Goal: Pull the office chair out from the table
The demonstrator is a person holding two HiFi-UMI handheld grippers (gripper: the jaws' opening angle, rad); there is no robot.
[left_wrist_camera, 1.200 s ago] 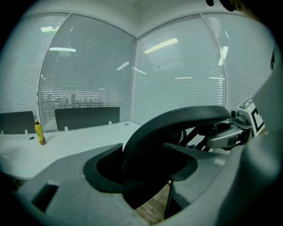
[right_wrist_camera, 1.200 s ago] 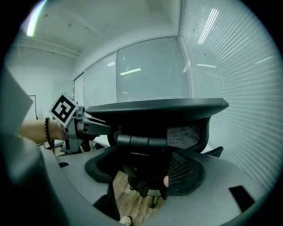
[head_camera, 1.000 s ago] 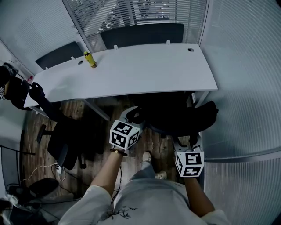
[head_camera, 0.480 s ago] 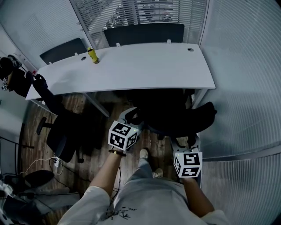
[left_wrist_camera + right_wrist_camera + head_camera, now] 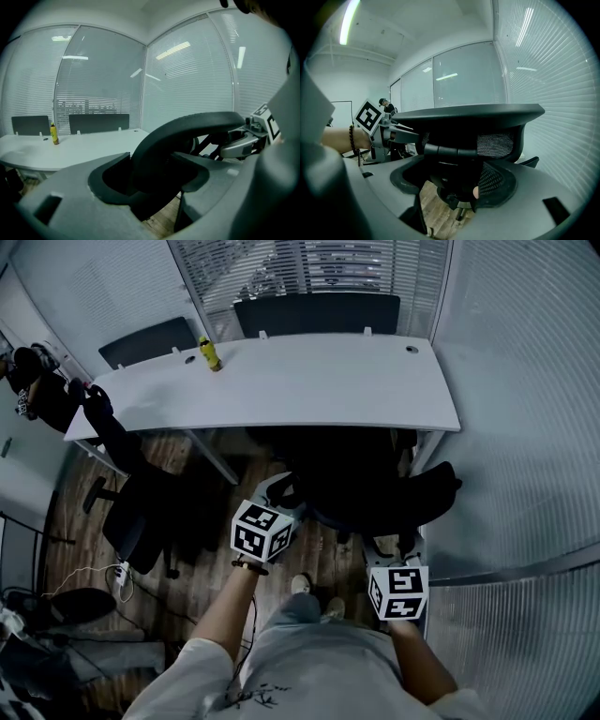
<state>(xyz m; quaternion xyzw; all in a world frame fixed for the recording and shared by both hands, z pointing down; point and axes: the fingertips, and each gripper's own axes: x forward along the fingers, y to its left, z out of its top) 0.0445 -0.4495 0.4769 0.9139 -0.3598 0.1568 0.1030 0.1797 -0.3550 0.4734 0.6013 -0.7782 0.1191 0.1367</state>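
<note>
The black office chair (image 5: 375, 488) stands half under the white table (image 5: 309, 381), with its back toward me. My left gripper (image 5: 287, 491) is shut on the left end of the chair back's top rim (image 5: 187, 126), which runs between the jaws (image 5: 154, 171). My right gripper (image 5: 405, 542) is shut on the right end of the same mesh back (image 5: 473, 117), which fills the gap between its jaws (image 5: 454, 180). Each gripper shows in the other's view: the right gripper (image 5: 243, 140) and the left gripper (image 5: 389, 133).
A yellow bottle (image 5: 210, 354) stands on the table's far left. A second black chair (image 5: 141, 512) is at the left, with cables and a power strip (image 5: 120, 573) on the wood floor. Blinded glass walls (image 5: 525, 427) close in the right side and back. My feet (image 5: 314, 592) are just behind the chair.
Both grippers keep their hold on the chair back while I step backward; my feet sit lower in the head view, and the bottle and table have slid slightly right.
</note>
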